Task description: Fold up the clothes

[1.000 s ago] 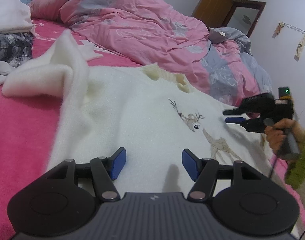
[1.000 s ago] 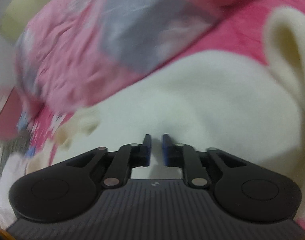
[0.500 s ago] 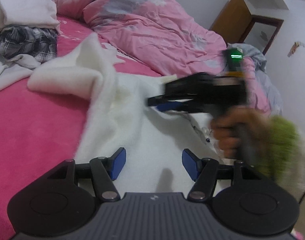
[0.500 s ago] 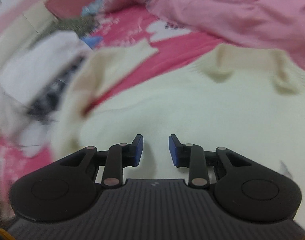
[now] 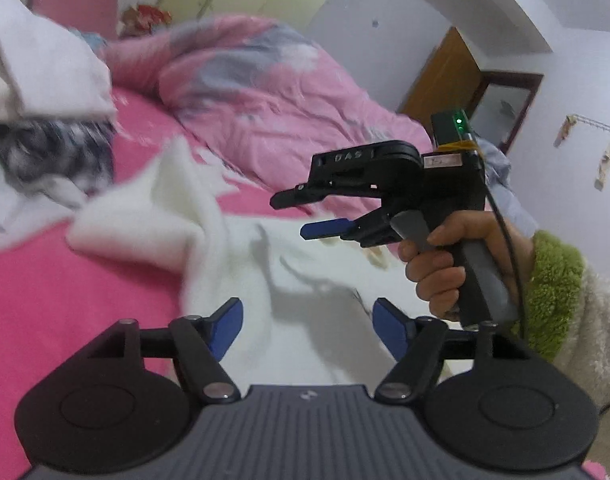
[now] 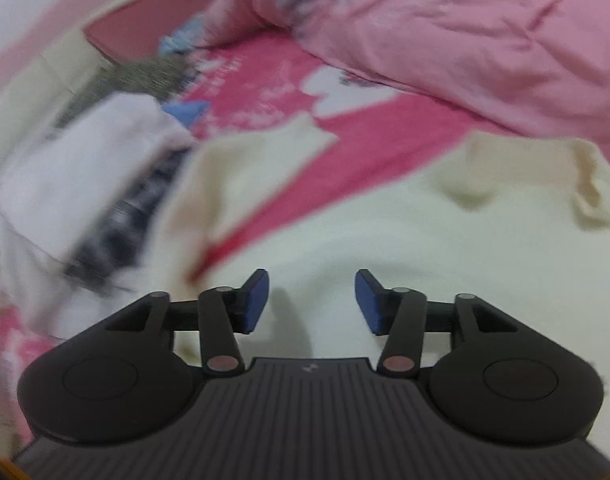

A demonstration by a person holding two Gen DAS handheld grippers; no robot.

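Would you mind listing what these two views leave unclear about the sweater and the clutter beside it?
- Sweater front: left wrist view, hidden behind the right gripper and hand.
- Sweater hem: both views, cut off by each gripper's body.
- Checked garment: left wrist view, motion-blurred.
- Clothes pile: right wrist view, smeared.

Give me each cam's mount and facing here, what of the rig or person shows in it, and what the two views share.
Left wrist: on the left gripper, looking forward and slightly down across the white sweater on the pink sheet; shows its own opening, empty jaws, plus the right gripper, hand and green cuff.
Right wrist: on the right gripper, tilted down at the sweater's collar and sleeve; only its own opening, empty jaws show.
Shared: sweater, sheet, pink duvet, clothes pile.
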